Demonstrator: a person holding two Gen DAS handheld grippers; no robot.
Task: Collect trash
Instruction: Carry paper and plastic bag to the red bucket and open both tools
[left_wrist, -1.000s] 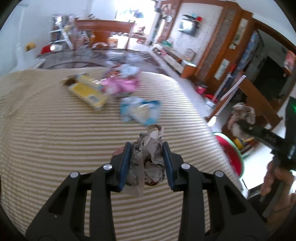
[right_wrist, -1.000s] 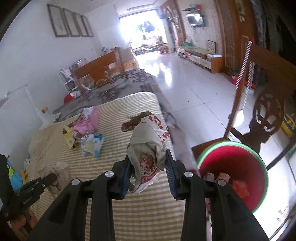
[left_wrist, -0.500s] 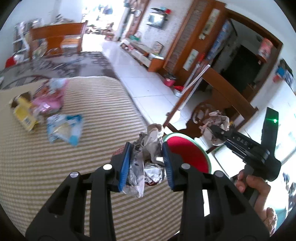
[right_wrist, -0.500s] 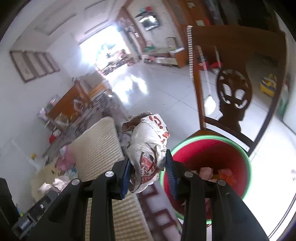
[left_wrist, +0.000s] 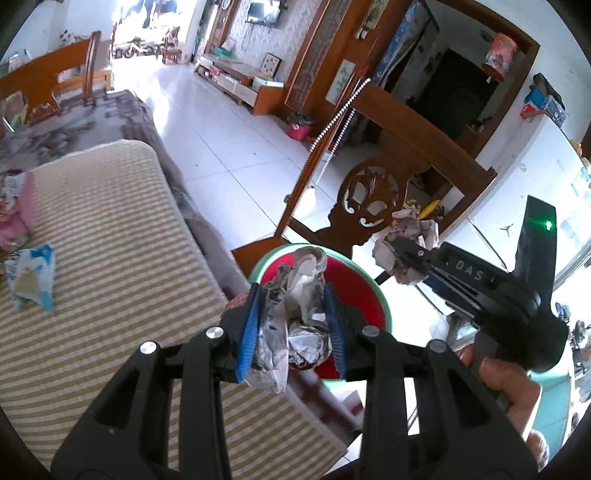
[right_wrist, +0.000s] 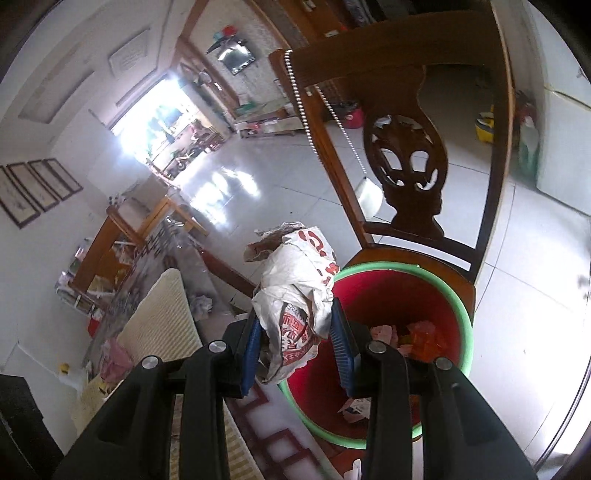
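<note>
My left gripper (left_wrist: 293, 325) is shut on a crumpled grey-brown wrapper (left_wrist: 295, 295), held over the table edge just before the red bin with a green rim (left_wrist: 382, 295). My right gripper (right_wrist: 297, 347) is shut on a crumpled white bag with red print (right_wrist: 295, 284), held at the bin's near left rim (right_wrist: 467, 321). The bin stands on a wooden chair seat and holds some pink and orange scraps (right_wrist: 410, 332). In the left wrist view the right gripper (left_wrist: 397, 245) shows with its bag (left_wrist: 406, 240) above the bin.
A striped cloth covers the table (left_wrist: 92, 258). A blue-white packet (left_wrist: 31, 277) and pink wrappers (left_wrist: 18, 210) lie at its left. The carved wooden chair back (right_wrist: 406, 155) rises behind the bin. White tiled floor (left_wrist: 229, 147) lies beyond.
Both grippers have swung right, away from the table's trash pile towards the bin, each keeping its crumpled trash. The bin now fills more of both views.
</note>
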